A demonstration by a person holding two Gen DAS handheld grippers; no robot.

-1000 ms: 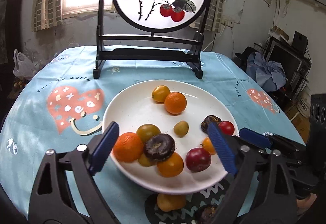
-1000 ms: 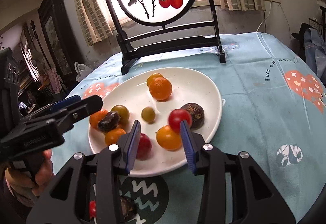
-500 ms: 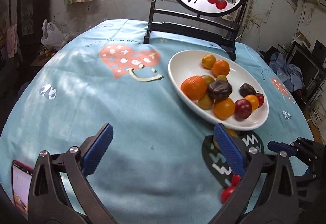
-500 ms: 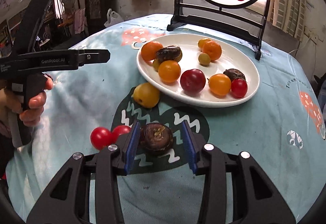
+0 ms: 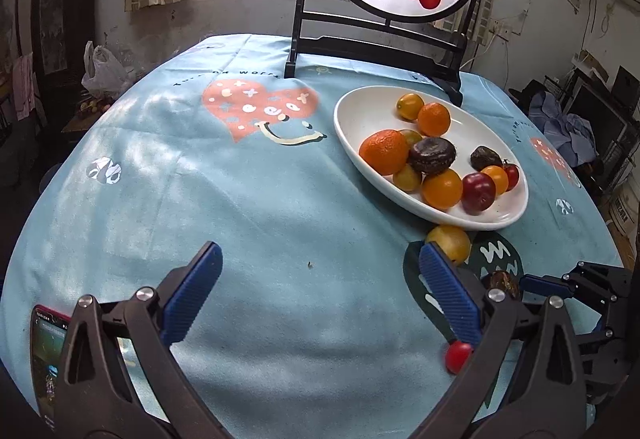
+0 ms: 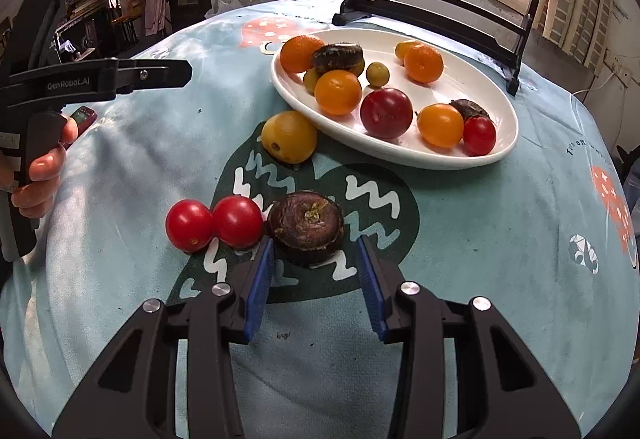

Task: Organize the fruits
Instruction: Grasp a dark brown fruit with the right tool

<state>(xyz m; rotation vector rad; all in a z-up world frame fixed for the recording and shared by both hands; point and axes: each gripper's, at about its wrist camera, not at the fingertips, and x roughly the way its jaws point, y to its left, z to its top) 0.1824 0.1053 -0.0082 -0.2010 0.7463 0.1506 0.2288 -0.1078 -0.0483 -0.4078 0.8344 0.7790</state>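
One white plate (image 6: 508, 143), centre-right of the right wrist frame. On it: eleven fruits, including two dark brown ones (image 6: 338, 57) and one small red tomato (image 6: 479, 135). Off the plate, lower centre: two red tomatoes (image 6: 237, 222), one yellow fruit (image 6: 289, 136), one dark brown fruit (image 6: 306, 233).

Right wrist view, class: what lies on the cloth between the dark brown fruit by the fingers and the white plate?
A yellow fruit sits there, against the white plate rim; right wrist view shows it.

Fruits (image 6: 306, 233) before plate (image 6: 500, 155) — on tablecloth (image 6: 460, 239)
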